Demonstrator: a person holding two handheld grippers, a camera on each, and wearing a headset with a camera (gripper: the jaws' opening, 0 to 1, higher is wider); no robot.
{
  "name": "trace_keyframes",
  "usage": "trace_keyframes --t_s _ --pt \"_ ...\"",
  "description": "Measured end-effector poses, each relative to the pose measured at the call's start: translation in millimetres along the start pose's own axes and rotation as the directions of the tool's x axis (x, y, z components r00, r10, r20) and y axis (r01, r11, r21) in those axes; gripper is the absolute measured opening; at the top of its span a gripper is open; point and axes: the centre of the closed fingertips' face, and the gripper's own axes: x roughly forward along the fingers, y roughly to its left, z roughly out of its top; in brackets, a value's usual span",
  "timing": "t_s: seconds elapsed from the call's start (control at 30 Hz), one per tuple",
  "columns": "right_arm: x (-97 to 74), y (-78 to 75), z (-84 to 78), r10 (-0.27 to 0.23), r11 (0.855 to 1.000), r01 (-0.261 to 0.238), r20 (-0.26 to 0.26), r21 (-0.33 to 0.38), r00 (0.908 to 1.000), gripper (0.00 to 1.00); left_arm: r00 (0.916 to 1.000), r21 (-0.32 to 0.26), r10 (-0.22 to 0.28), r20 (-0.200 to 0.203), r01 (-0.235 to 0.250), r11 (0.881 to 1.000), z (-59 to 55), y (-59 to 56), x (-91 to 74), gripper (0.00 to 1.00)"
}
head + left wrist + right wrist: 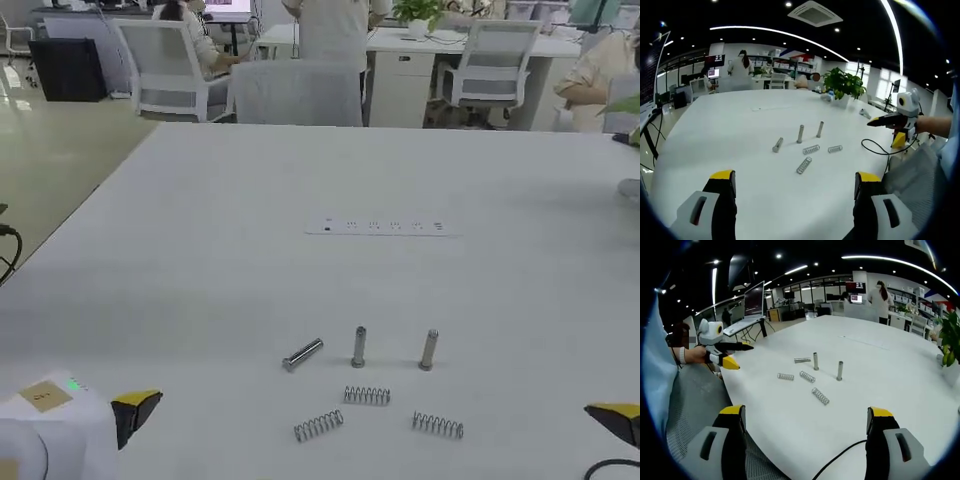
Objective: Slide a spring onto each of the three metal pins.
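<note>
Calling 12 o'clock straight away from the person, across the table. Nearest the edge are the two tongs. The left gripper (795,176) sits at about 8 o'clock from the parts. It has a chunky pale plastic body and black fingers capped in yellow, with the jaws spread wide and nothing between them. The right gripper (807,411) is at roughly 4 o'clock. It's the same build, also gaping and holding nothing, with a thin black cable (875,148) looping on the tabletop by it. Both are well apart from the parts.

Next out, three small coiled-wire springs lie flat on the matte white table (200,260). The left spring (318,426) sits at an angle, the middle spring (367,396) is a touch farther at its 1 o'clock, and the right spring (437,426) is off at 3 o'clock. All three are loose, apart from each other and from the pins.

Just past them at 12 o'clock is a row of three shiny, smooth metal cylinders. The left pin (302,354) lies tipped on its side, and its thicker end looks to point toward 8 o'clock. The middle pin (359,346) and right pin (429,350) stand upright.

Farther out, a flat white socket strip (383,227) sits flush in the tabletop. Beyond the far edge are white office chairs (165,70), desks, people, and a leafy green potted plant (842,84) around 2 o'clock.
</note>
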Motion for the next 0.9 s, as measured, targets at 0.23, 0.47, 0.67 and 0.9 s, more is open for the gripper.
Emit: trace_keyframes --t_s 0.23,0.47,0.67,0.9 --pt "-1.1 1.2 -1.0 -0.001 1.0 0.001 0.0 0.004 1.0 1.0 0.9999 0.011 -0.009 -0.007 0.009 1.0 0.0 -2.9 0.7 0.97" --pt "-4.3 -1.5 -3.0 -0.007 1.0 0.007 0.001 0.01 1.0 1.0 0.9993 0.038 -0.026 -0.028 0.027 0.999 -4.4 -8.2 2.9 0.97" --pt "-6.0 -2.1 -5.1 -0.014 1.0 0.014 0.007 0.022 0.9999 1.0 0.9993 0.022 -0.027 -0.025 0.028 0.999 -4.6 -8.0 2.0 0.97" --pt "-5.6 -0.4 -4.5 -0.013 1.0 0.013 0.013 0.028 0.9998 1.0 0.9996 0.014 -0.023 -0.019 0.023 1.0 -2.4 -7.9 1.4 0.97"
